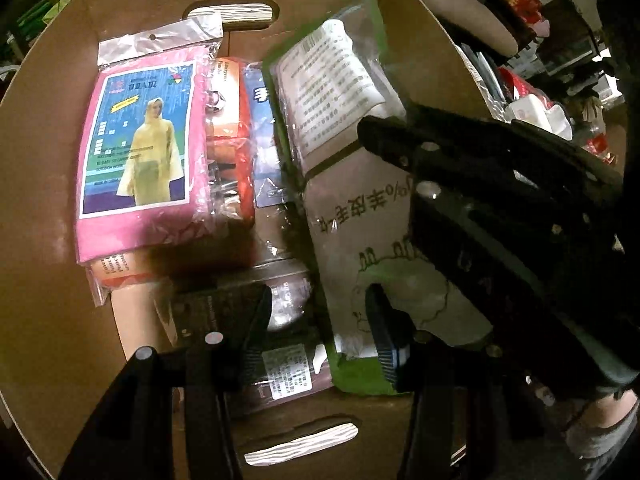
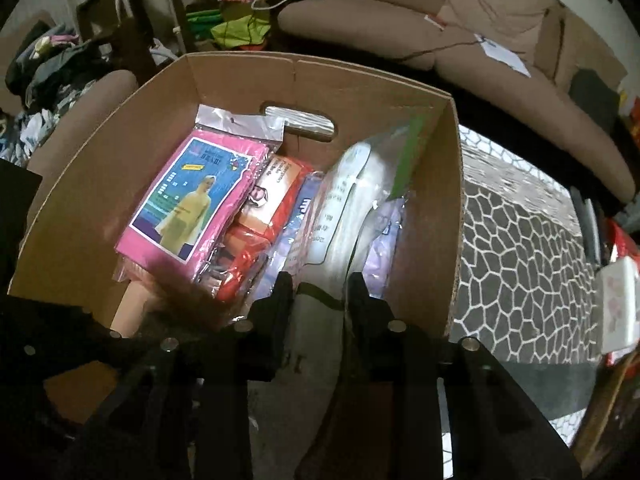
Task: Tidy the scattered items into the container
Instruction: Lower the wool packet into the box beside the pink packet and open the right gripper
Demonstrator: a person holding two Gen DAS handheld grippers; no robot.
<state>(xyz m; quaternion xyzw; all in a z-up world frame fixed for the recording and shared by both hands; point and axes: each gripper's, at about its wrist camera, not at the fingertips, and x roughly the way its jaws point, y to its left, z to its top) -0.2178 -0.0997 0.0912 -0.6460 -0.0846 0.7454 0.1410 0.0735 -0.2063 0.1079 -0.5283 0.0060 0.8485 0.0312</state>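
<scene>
A cardboard box (image 1: 44,184) holds a pink raincoat packet (image 1: 140,152), an orange-red packet (image 1: 232,136) and a dark packet (image 1: 280,344). The box also shows in the right wrist view (image 2: 96,184), with the pink packet (image 2: 192,204). My right gripper (image 2: 318,292) is shut on a green-edged clear bag of white goods (image 2: 344,208) and holds it over the box's right side. That bag (image 1: 360,216) and the right gripper (image 1: 500,200) fill the right of the left wrist view. My left gripper (image 1: 316,312) is open above the dark packet, with its right finger (image 1: 384,332) against the bag.
A table with a grey cracked-stone pattern (image 2: 520,264) lies right of the box. A white and red box (image 2: 618,304) sits at its right edge. Brown sofa cushions (image 2: 400,12) stand behind. Clothes (image 2: 52,64) pile up at the far left.
</scene>
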